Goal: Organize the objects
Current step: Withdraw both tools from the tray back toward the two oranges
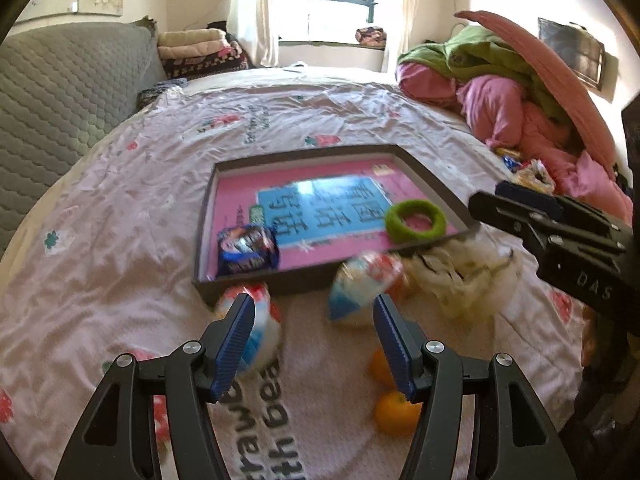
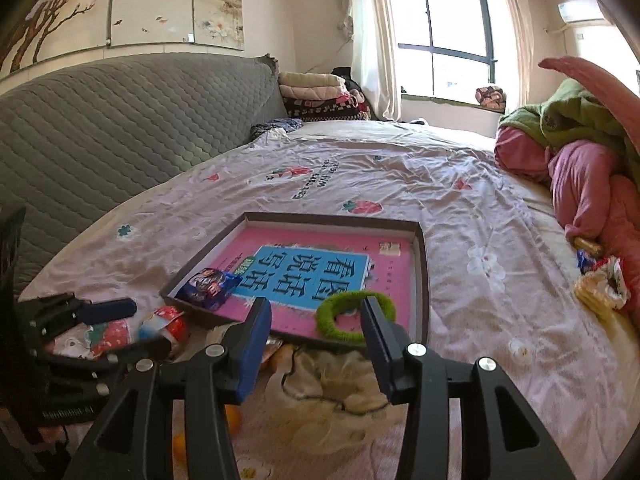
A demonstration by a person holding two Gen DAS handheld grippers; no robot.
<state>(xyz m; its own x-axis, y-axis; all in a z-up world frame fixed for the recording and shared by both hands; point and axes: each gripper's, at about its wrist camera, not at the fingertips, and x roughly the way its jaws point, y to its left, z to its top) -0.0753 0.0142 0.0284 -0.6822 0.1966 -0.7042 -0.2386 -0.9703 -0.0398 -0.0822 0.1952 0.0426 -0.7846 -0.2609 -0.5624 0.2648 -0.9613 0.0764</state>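
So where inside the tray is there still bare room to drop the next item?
Free: the tray's far half, beyond the snack packet and green ring. Crowded: outside its near rim, around the egg-shaped packs, pale cloth and oranges.

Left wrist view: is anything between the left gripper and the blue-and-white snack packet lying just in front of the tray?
Nothing visible blocks it. The left gripper is open and empty, and the snack packet lies on the bedsheet just beyond its fingertips, short of the tray wall. The oranges sit nearer, off to the right.
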